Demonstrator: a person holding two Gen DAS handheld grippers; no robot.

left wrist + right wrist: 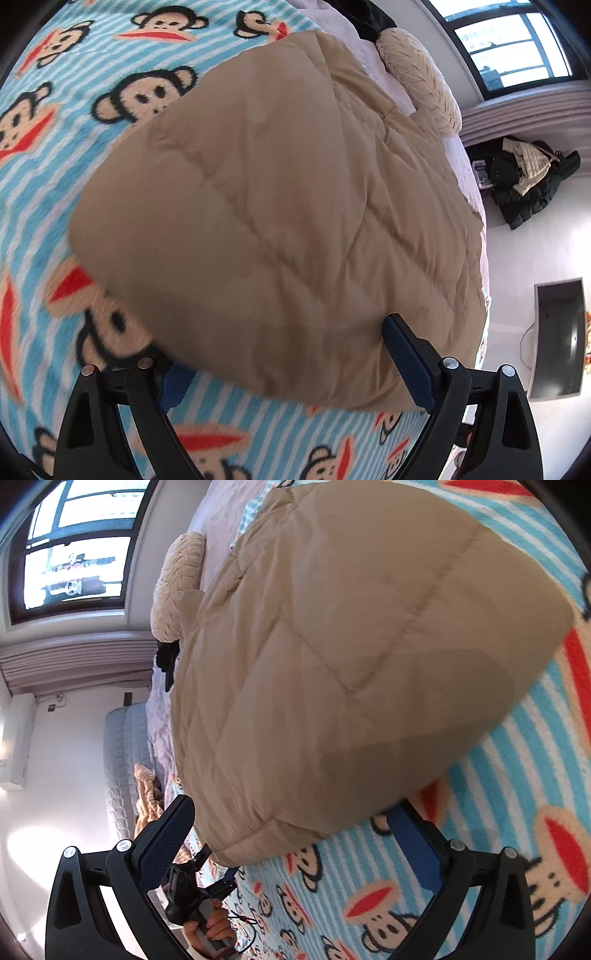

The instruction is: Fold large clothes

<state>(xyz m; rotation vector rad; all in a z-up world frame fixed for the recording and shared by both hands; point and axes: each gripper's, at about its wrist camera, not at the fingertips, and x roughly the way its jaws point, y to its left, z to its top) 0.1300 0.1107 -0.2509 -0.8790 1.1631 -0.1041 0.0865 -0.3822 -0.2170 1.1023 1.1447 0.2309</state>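
A tan quilted jacket (273,206) lies folded into a thick bundle on a blue striped monkey-print blanket (66,110) on a bed. My left gripper (284,354) is open, and the bundle's near edge sits between its wide-apart blue-padded fingers (406,362). In the right wrist view the same jacket (351,646) fills the middle. My right gripper (291,808) is open too, with a corner of the bundle between its fingers (166,838). Below that corner I see the left gripper (192,886), held by a hand (214,930).
A beige textured pillow (421,74) lies beyond the jacket by the window (517,48). Dark and cream clothes (524,177) are piled on the floor beside the bed, near a dark screen (557,336). A grey quilted pad (125,760) and a tan knit item (147,794) lie at the bed's edge.
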